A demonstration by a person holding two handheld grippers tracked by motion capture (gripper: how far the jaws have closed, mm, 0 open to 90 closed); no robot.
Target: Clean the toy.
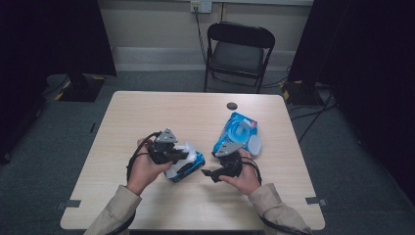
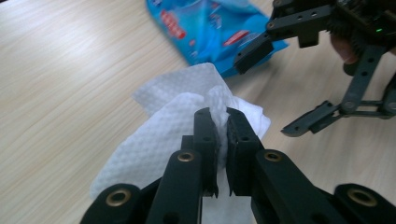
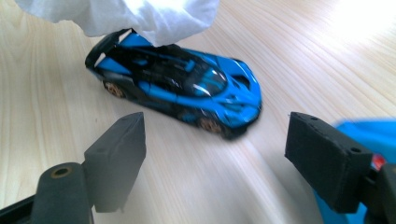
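The left claw (image 2: 218, 128) is clamped on a white wipe (image 2: 154, 135) already out of the blue pack (image 1: 238, 132), hanging over the blue toy car (image 3: 177, 91) at the counter's (image 1: 147, 112) centre, while the right claw (image 3: 215, 158) stands apart, so the wiping seems not yet done.

My beige sleeves (image 1: 117, 208), my black grippers' perforated jaws with brass pivots, grey three-cornered plate (image 1: 166, 136), black cables trailing.

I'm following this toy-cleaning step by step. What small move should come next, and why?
Probably bring the right gripper in around the blue toy car to steady it. Its fingers stand open and empty, short of the car, while the left gripper holds the white wipe pinched, draped over the car's rear and ready to rub.
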